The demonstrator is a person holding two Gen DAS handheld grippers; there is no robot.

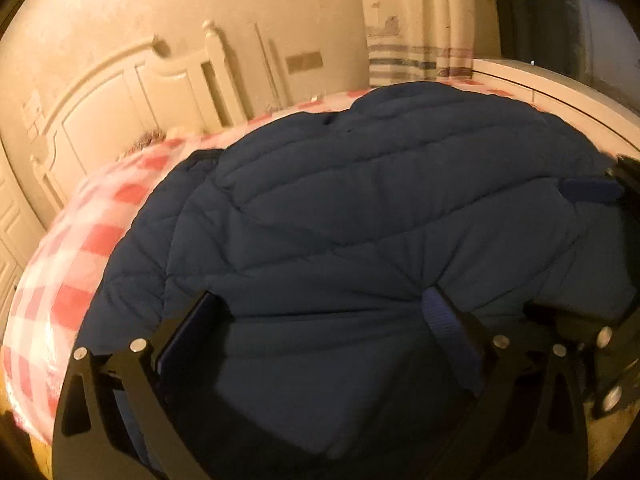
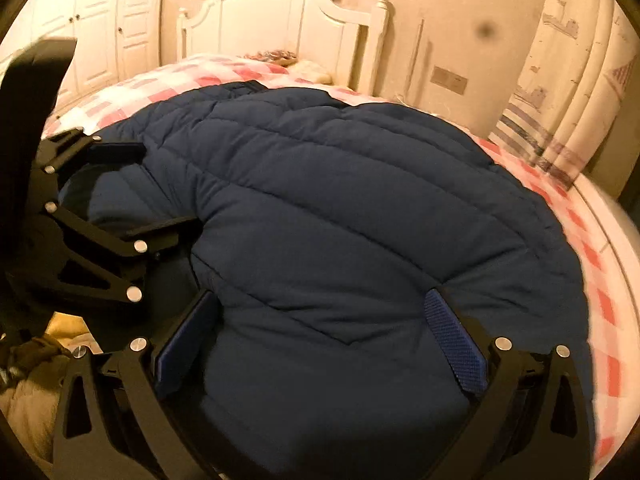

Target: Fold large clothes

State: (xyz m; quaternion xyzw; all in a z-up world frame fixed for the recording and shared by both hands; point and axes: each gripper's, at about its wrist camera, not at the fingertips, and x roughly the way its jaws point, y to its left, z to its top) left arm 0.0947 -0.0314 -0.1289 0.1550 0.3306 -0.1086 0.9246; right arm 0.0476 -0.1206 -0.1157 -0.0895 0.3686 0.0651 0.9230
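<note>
Navy quilted jacket (image 1: 360,208) spread over red-checked bedding (image 1: 80,240), filling mid-frame. Left gripper (image 1: 324,316) spread wide at lower frame, jacket bulging between. Right gripper (image 2: 324,316) likewise wide.

A navy blue quilted jacket (image 2: 340,208) fills the space between and ahead of the black right gripper (image 2: 320,332) with its blue pads (image 2: 454,340). Beyond it lies a red-and-white checked bedspread (image 2: 592,272), then a cream headboard (image 2: 280,16). Far right hangs a pale curtain (image 2: 560,92) with blue-grey stripes.
</note>
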